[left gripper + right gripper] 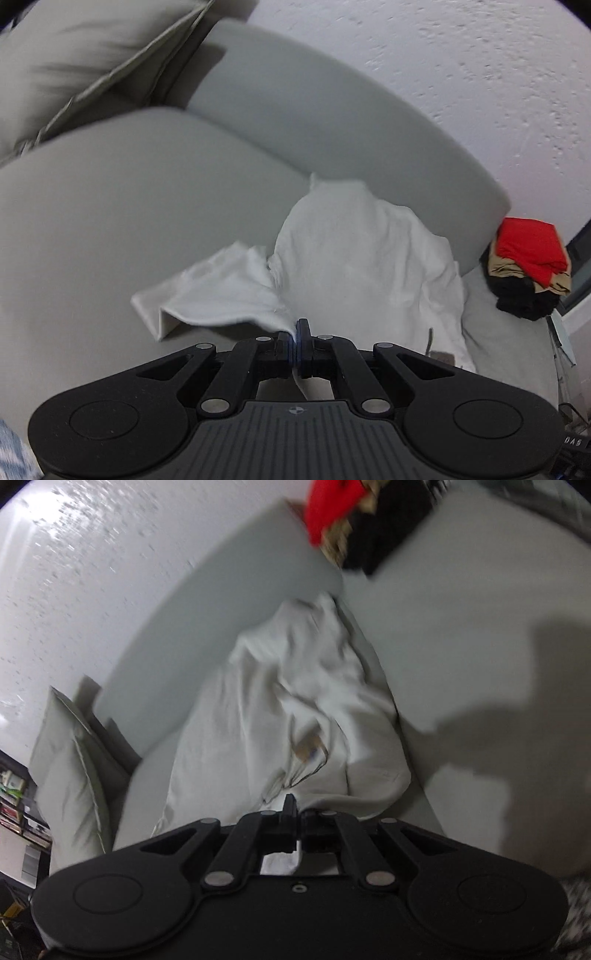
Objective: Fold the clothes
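White cloth, a soft shirt [354, 258], spread out and bunched up on a grey sofa [129, 221], leaning partly against the sofa's back. One flat part [221, 291] of it sticking out to the side, just beside the big lump. Left gripper [296, 332] pointing down at the sofa, black fingers [303, 328] pinched tight on an edge of the white shirt, a bit of cloth poking through behind them. Right gripper [295, 808] pointing down too, fingers [289, 805] pressed together on another edge of the same shirt [295, 701], white cloth showing just under them. A small tan label [308, 747] and some thin strings on the shirt, near the right gripper. Wrinkles and folds all over the cloth in the right view, a little blurry. A pile of clothes [528, 273] well apart from the shirt, at the far end of the sofa: red on top, tan under it, black at the bottom. A pale cushion [74, 66] at the other end, propped up against the back. A bumpy white wall [443, 74] behind the sofa. Dark shadows [517, 709] on the seat beside the shirt.
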